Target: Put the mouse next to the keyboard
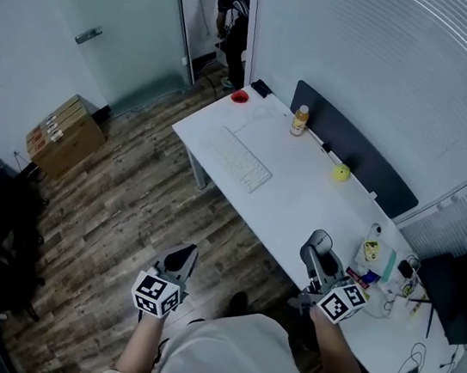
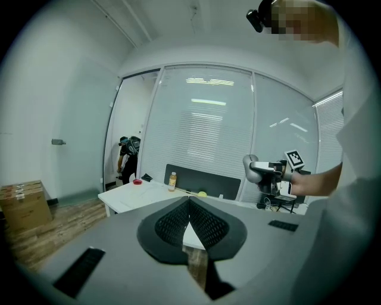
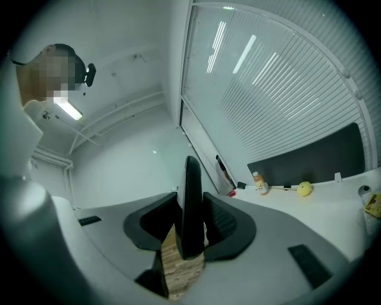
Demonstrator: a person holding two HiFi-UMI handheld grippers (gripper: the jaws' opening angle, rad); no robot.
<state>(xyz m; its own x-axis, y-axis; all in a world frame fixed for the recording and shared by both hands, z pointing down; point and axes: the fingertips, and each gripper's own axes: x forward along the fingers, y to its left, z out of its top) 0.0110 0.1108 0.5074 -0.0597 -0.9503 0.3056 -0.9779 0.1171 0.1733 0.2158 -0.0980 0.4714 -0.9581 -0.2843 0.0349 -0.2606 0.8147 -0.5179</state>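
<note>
The left gripper (image 1: 182,259) is hanging closed and empty off the desk (image 1: 301,202); the right gripper (image 1: 320,259) is gripping the mouse (image 1: 319,239) over its near edge, the keyboard (image 1: 242,160) lying lengthwise farther left

Head view: high, steeply down over desk (image 1: 302,196). Gripper views: low, off desk edge, sharing bottle (image 2: 172,181).

Wood-plank floor (image 1: 127,200) running throughout, white desk (image 1: 301,200) standing against a glazed wall (image 1: 393,49) with slatted blinds hanging across it, dark divider panel (image 1: 352,147) rising along the desk's far edge, frosted glass door (image 1: 111,15) adjoining, cardboard box (image 1: 65,134) sitting nearby, ceiling strip light (image 3: 68,109) glowing.
</note>
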